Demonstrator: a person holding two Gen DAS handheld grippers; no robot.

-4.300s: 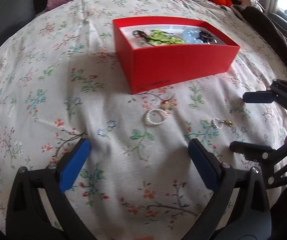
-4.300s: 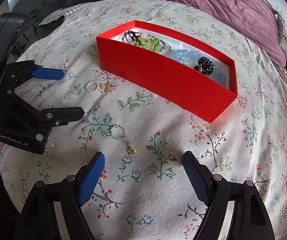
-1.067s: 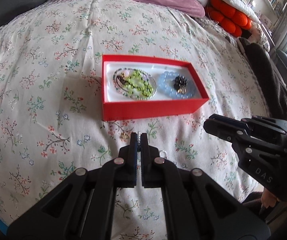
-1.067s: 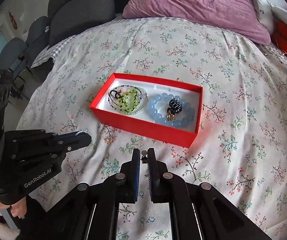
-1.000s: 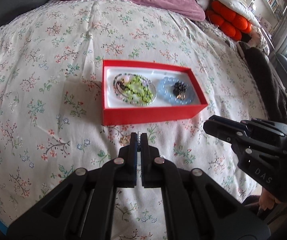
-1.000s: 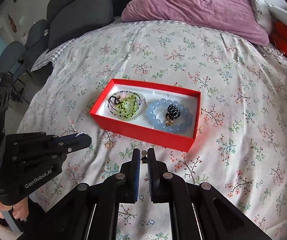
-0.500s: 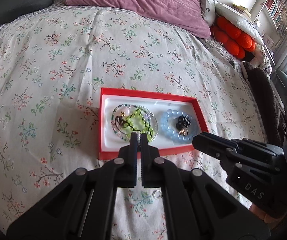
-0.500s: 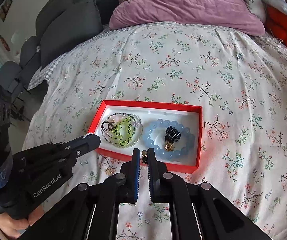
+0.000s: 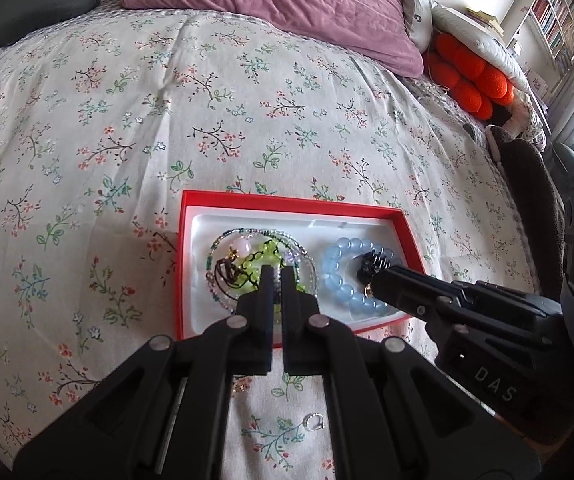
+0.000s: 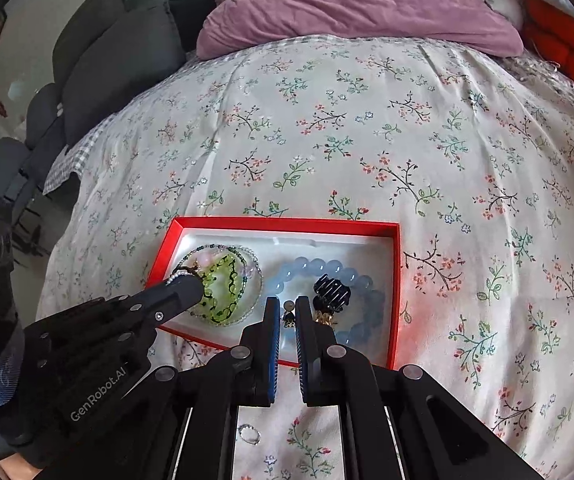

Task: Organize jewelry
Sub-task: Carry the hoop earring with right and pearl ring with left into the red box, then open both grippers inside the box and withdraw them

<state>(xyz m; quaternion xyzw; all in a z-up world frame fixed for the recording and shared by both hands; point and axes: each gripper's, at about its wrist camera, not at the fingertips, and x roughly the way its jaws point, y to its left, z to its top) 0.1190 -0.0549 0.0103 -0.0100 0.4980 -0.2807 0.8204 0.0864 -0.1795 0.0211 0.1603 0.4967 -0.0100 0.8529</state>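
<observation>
Right wrist view: a small charm (image 10: 287, 317) is pinched between the near-closed right gripper (image 10: 287, 307) above the red box (image 10: 396, 280), presumably for release inside, while the closed left gripper (image 10: 191, 285) carries a pearl bracelet (image 10: 179, 276) over the left half.

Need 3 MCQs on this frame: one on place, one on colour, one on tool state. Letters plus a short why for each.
1. Where does the blue bead bracelet lie?
A. on the bedspread beside the box
B. in the red box
C. on the purple pillow

2. What colour is the claw clip inside the bracelet's ring?
A. black
B. white
C. orange

3. How is the right tool set?
A. wide open, nothing in it
B. shut on the bracelet
C. shut on a small charm

Key: 1 B, the bracelet sits on the box's white liner. 2 A, the clip is dark black against the blue beads. 3 C, a small charm shows between the nearly closed pads.
</observation>
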